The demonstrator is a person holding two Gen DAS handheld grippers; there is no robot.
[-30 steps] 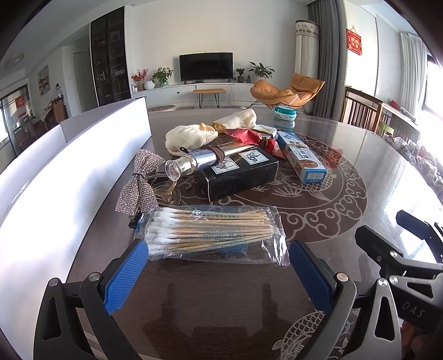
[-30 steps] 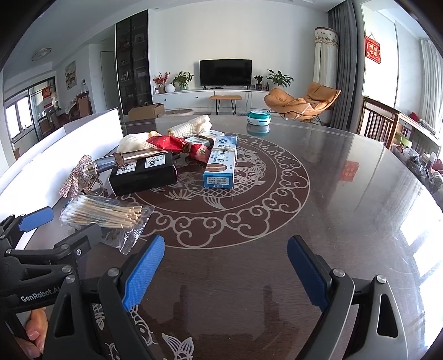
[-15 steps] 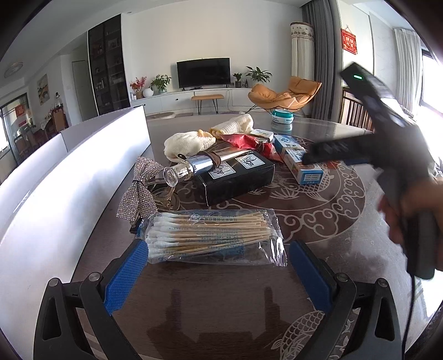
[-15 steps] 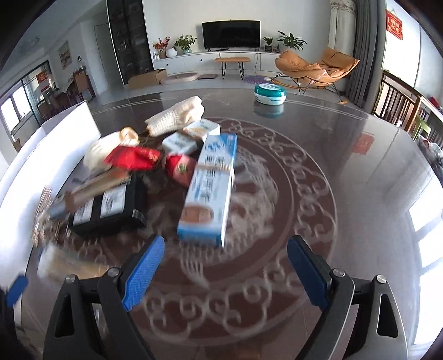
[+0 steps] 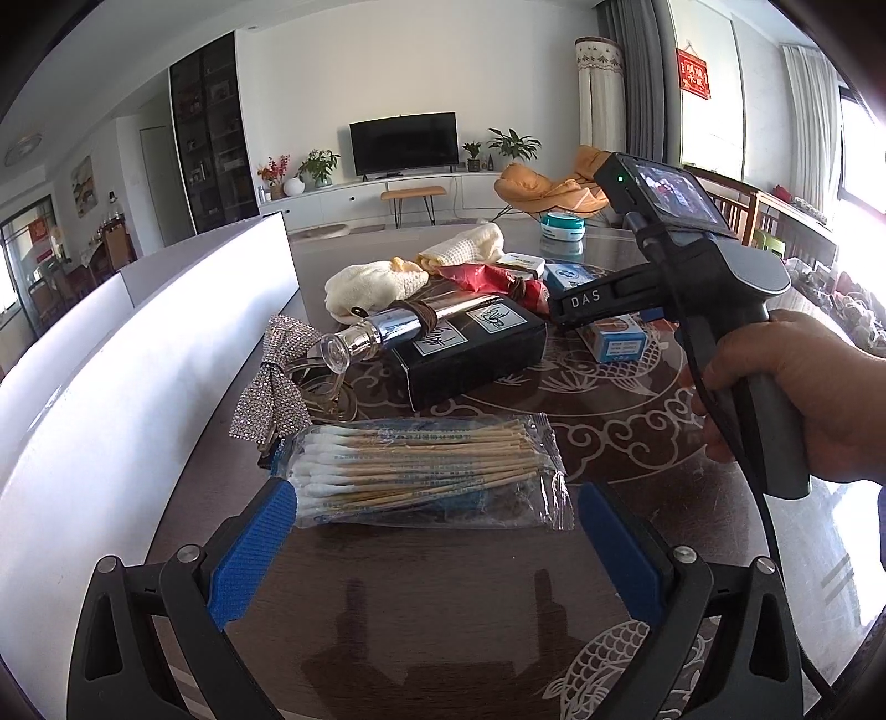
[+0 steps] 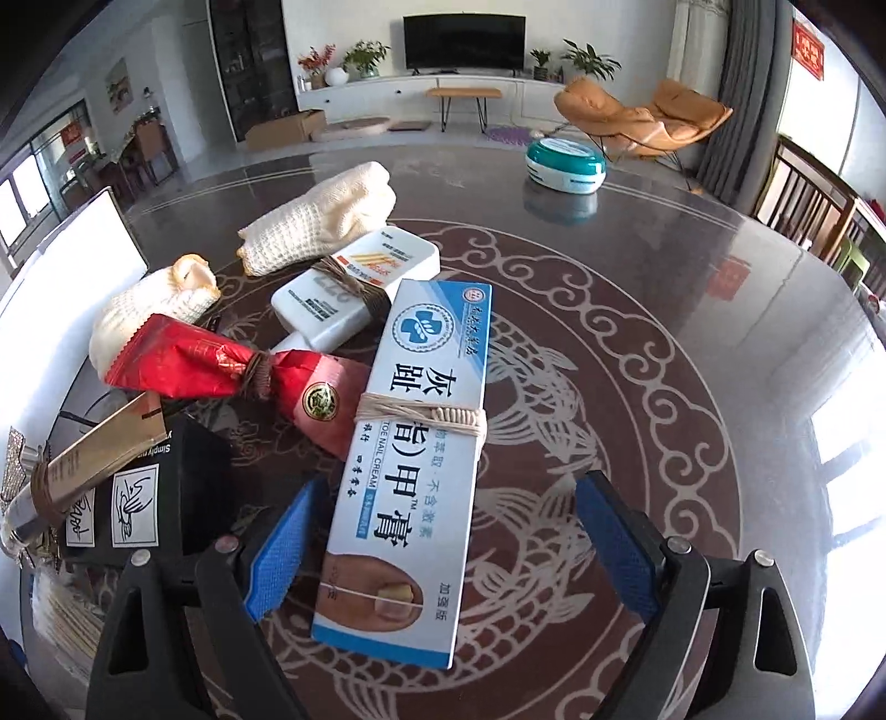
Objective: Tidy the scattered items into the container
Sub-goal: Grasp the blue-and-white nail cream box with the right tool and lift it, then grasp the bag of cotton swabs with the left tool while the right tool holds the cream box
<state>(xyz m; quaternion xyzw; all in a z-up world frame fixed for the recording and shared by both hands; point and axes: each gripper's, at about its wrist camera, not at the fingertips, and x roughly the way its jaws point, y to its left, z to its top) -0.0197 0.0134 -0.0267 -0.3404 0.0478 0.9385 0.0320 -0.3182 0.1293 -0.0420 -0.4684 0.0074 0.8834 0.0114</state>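
1. The right gripper (image 6: 440, 545) is hovering low over the counter (image 6: 637, 310) with its blue pads spread wide. It is straddling the near end of the toe nail cream box (image 6: 412, 482), which lies flat between the jaws; I cannot tell whether the left pad is touching it.
2. In the left wrist view, a hand (image 5: 797, 399) is wrapped around that gripper's grey handle, tilting it forward over the pile.
3. The left gripper (image 5: 434, 551) is sitting with its pads spread wide too, holding nothing, just behind one bag of cotton swabs (image 5: 421, 471).
4. Further out are lying one black box (image 5: 470, 346) with one silver tube (image 5: 404, 327) across its top, one glittery bow (image 5: 274, 387), two cream knitted cloths (image 6: 321, 219), one red wrapper (image 6: 221, 365), one white bottle (image 6: 354, 288) and one teal round tin (image 6: 565, 166).
5. The white container (image 5: 138, 354) is standing along the counter's left edge, beside the pile.
6. The counter is showing a dark, glossy top with pale scroll patterns.
7. The room beyond is holding a television (image 6: 464, 34), potted plants and an orange chair (image 6: 637, 113).
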